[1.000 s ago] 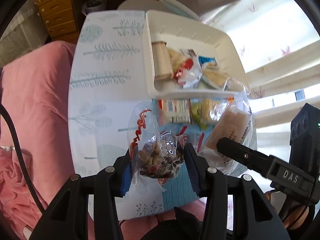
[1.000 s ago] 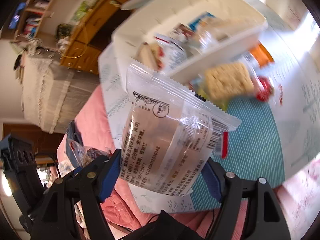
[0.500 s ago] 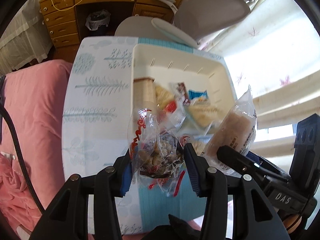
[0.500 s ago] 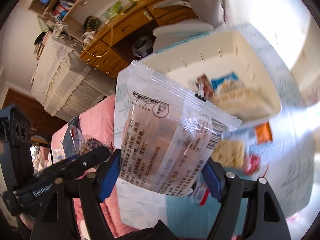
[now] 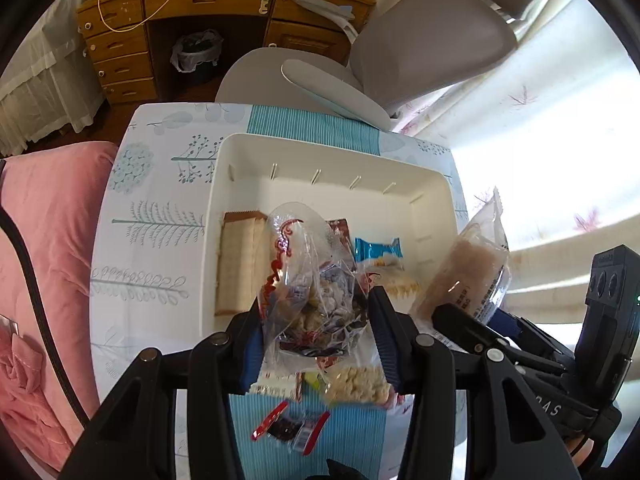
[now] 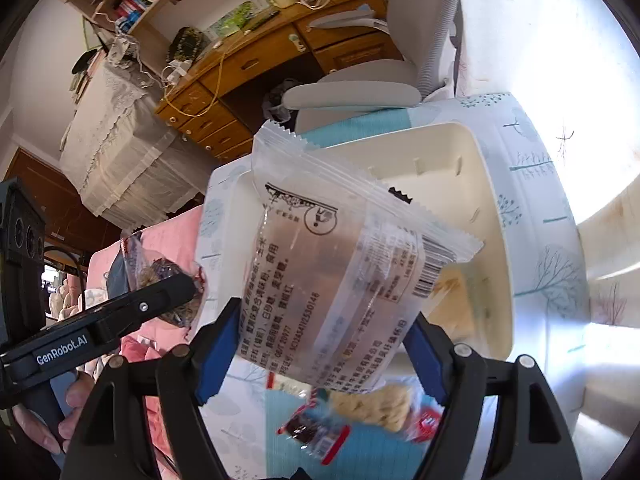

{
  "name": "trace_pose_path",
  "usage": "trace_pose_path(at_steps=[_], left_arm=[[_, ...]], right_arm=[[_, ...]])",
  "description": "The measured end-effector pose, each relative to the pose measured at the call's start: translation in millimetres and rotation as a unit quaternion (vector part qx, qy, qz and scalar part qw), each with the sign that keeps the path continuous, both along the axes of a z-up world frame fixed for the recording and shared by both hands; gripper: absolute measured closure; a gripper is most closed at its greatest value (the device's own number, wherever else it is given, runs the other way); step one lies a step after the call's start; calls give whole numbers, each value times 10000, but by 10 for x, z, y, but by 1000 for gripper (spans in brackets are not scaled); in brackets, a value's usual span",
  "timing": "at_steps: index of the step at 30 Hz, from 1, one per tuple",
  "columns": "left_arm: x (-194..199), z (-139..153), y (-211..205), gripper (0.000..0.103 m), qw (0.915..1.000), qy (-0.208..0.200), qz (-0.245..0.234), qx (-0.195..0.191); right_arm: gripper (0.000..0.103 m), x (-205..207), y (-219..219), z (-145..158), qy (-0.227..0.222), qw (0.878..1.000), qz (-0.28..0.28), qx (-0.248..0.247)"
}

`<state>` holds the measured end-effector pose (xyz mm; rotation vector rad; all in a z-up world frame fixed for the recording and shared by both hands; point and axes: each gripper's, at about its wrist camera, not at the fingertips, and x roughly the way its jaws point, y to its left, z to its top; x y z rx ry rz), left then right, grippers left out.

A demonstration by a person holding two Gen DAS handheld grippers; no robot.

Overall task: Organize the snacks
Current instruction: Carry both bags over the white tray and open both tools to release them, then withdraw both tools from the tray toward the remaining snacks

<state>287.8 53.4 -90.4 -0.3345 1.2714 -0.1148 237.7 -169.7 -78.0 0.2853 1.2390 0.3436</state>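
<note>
My left gripper [image 5: 316, 338] is shut on a clear bag of brown nut snacks [image 5: 314, 292] with red trim, held above the near side of the white bin [image 5: 248, 152]. My right gripper [image 6: 320, 344] is shut on a clear wrapped pale cake packet [image 6: 340, 276], also raised over the bin [image 6: 492, 208]; that packet shows at the right of the left wrist view [image 5: 468, 276]. The bin holds a tan wafer pack [image 5: 236, 264], a blue packet [image 5: 376, 248] and other snacks. Loose snacks, a puffed rice bar [image 5: 360, 384] and a small red-ended packet [image 5: 288, 428], lie on the table before the bin.
The table [image 5: 160, 216] has a white cloth with tree prints and a teal striped runner. A pink bedspread [image 5: 44, 240] lies to the left. A grey office chair [image 5: 420, 40] and a wooden desk [image 5: 208, 4] stand beyond the table.
Both grippers have risen and moved forward with their packets, from in front of the bin to above it. The bin's inside now shows from higher up.
</note>
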Motion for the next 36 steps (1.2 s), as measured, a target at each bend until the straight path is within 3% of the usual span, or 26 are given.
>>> trace_pose_path(at_steps=[8, 13, 15, 17, 21, 36], left_arm=[[255, -306, -169, 54, 9992, 321, 199, 102], [290, -481, -212, 42, 9971, 604, 334, 322], [287, -506, -194, 30, 9967, 653, 393, 289], [274, -485, -180, 23, 9965, 625, 458, 310], [226, -394, -162, 21, 9971, 514, 479, 304], [-393, -6, 13, 20, 9988, 256, 368, 179]], right_arm=[[24, 284, -256, -276, 305, 9995, -58, -66], [24, 374, -346, -395, 404, 9991, -63, 64], [23, 399, -353, -395, 370, 9993, -52, 86], [21, 409, -354, -405, 398, 9992, -49, 65], [20, 401, -357, -403, 427, 9990, -63, 126], [20, -108, -187, -84, 136, 9994, -176, 259]])
